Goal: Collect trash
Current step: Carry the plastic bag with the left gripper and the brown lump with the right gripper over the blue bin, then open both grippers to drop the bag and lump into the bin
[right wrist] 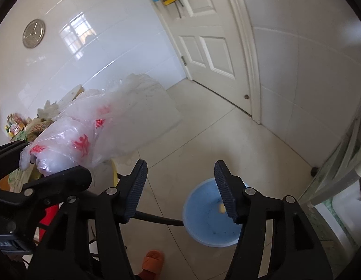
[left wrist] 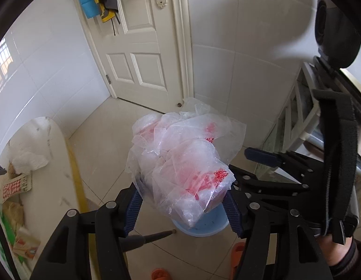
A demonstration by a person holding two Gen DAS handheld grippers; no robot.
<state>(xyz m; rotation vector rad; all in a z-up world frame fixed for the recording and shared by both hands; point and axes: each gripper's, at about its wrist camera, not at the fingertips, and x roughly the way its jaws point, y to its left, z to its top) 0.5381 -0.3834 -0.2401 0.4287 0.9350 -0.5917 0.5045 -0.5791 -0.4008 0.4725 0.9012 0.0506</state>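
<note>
My left gripper [left wrist: 182,206] is shut on a crumpled clear plastic bag with red print [left wrist: 182,158] and holds it in the air above a light blue bin [left wrist: 201,228] on the floor. The bag hides most of the bin in the left wrist view. In the right wrist view the bag [right wrist: 87,135] hangs at the left, held by the left gripper. My right gripper [right wrist: 180,191] is open and empty above the floor, with the blue bin [right wrist: 203,221] just below its right finger. A small yellow scrap lies inside the bin.
A table [left wrist: 40,140] at the left holds tissue [left wrist: 29,161], snack packets and boxes. A white door [left wrist: 143,46] stands ahead. Orange slippers [right wrist: 152,263] lie on the tiled floor. A glass-fronted cabinet [right wrist: 343,170] is at the right. A black rod [right wrist: 157,219] lies beside the bin.
</note>
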